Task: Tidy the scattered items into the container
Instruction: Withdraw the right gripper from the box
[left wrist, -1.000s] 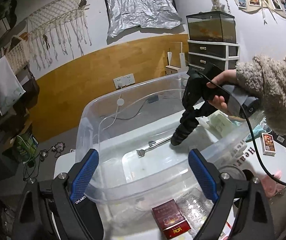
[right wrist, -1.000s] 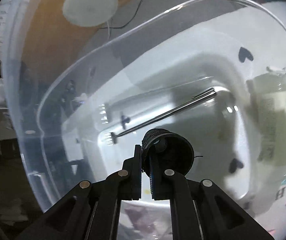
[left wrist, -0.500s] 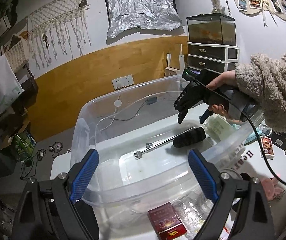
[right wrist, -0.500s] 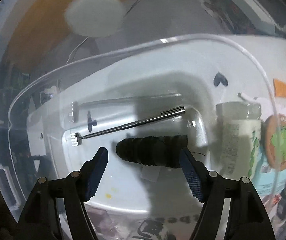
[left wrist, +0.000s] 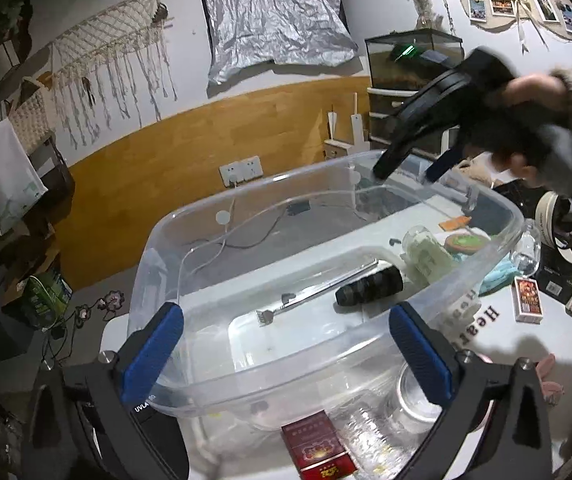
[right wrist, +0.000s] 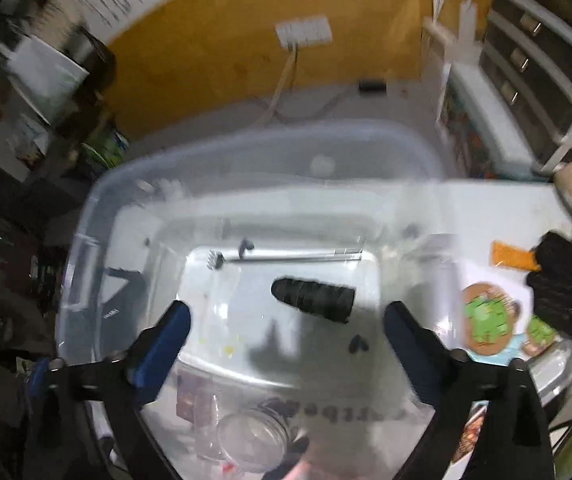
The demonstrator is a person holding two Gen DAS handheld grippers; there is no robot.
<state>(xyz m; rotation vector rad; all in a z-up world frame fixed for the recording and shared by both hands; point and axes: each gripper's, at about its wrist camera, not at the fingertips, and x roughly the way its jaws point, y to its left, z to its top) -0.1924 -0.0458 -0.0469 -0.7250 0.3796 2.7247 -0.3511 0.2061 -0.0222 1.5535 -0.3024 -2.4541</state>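
Observation:
A clear plastic bin [left wrist: 486, 200] stands on the white table. Inside it lie a black ribbed cylinder [left wrist: 368, 285] and a thin metal telescopic rod [left wrist: 318, 294]. Both also show in the right wrist view, the cylinder [right wrist: 313, 294] and the rod [right wrist: 286, 258]. My left gripper [left wrist: 286, 344] is open and empty at the bin's near wall. My right gripper [left wrist: 404, 168] is open and empty, raised above the bin's far right rim; in its own view [right wrist: 286, 340] it looks down into the bin.
A red cigarette box [left wrist: 318, 446] and a clear glass jar [left wrist: 418, 400] lie in front of the bin. Right of the bin are a pale bottle [left wrist: 428, 254], a small red card box [left wrist: 528, 300], a round green-topped coaster [left wrist: 464, 242] and a black glove [right wrist: 566, 276].
My right gripper let go of the black cylinder, which now lies in the bin, then opened wide and rose up and back out of the bin. The left gripper barely moved.

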